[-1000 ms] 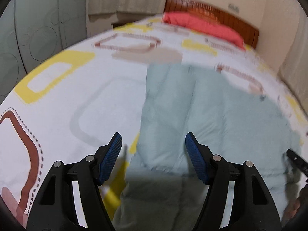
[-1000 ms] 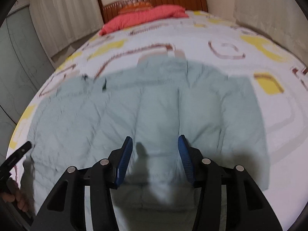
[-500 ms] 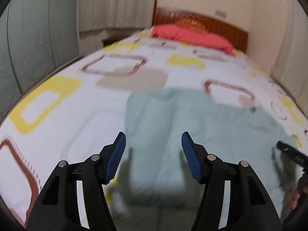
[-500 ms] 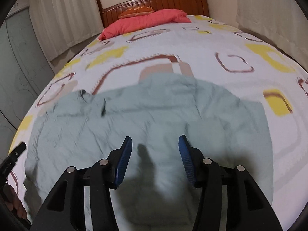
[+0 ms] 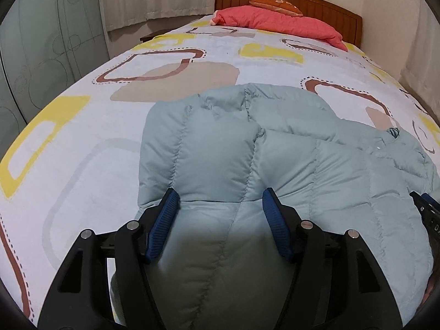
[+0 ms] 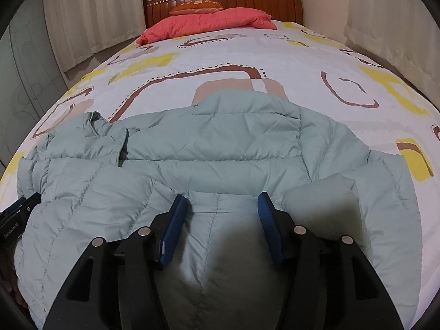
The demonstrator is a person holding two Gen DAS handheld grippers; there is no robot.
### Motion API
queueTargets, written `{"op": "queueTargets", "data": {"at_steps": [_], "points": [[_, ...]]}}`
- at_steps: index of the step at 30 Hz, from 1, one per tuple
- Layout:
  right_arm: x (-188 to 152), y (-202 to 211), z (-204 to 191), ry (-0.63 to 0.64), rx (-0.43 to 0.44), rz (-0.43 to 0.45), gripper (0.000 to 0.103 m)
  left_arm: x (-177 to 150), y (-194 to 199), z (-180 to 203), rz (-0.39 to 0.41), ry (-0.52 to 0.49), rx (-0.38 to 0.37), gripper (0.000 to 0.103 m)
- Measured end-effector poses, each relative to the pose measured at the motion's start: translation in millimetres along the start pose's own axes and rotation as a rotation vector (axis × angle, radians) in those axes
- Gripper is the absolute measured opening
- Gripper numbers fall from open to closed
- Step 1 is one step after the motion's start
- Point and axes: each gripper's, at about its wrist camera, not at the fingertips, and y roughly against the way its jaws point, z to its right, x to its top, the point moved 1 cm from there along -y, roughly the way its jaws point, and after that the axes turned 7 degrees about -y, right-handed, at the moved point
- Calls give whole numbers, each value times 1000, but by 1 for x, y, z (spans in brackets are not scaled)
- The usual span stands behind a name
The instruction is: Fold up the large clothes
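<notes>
**Item: pale green puffer jacket on bed, both tools poised at its near edge**

- Left tool [image 5: 220, 202]: fingers apart and widening, pads clear of the cloth; quilted fabric shows between them but nothing is pinched. It hangs over the near left part of the puffer jacket [image 5: 247, 151], whose left edge lies just left of the tool's left finger
- Jacket, position: spread across the near half of the bed [image 5: 82, 126], collar end pointing towards the headboard [image 5: 316, 2]. A folded-over panel's hem runs crosswise just ahead of both tools (probably the edge to take next)
- Right tool [image 6: 221, 203]: fingers apart and widening, nothing gripped; it hovers over the jacket's near middle. Each tool is about equally close to that hem
- Surroundings: red quilt [image 6: 209, 23] and orange cushion [image 6: 196, 7] at the headboard, well apart from the jacket; curtains [image 6: 82, 19] beside the bed. Nothing lies on the jacket or blocks either tool; the bedcover beyond the collar is free for a fold
</notes>
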Motion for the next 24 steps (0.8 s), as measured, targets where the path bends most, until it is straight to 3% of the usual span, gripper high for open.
{"op": "queueTargets", "data": {"at_steps": [12, 18, 24], "points": [[-1, 1, 1, -10, 7, 7, 57, 3, -6, 6, -13, -21, 19, 65], [2, 33, 17, -103, 54, 20, 64, 4, 10, 2, -48, -15, 2, 71], [-12, 76, 35, -90, 21, 40, 65, -11, 47, -7, -31, 3, -9, 74]]}}
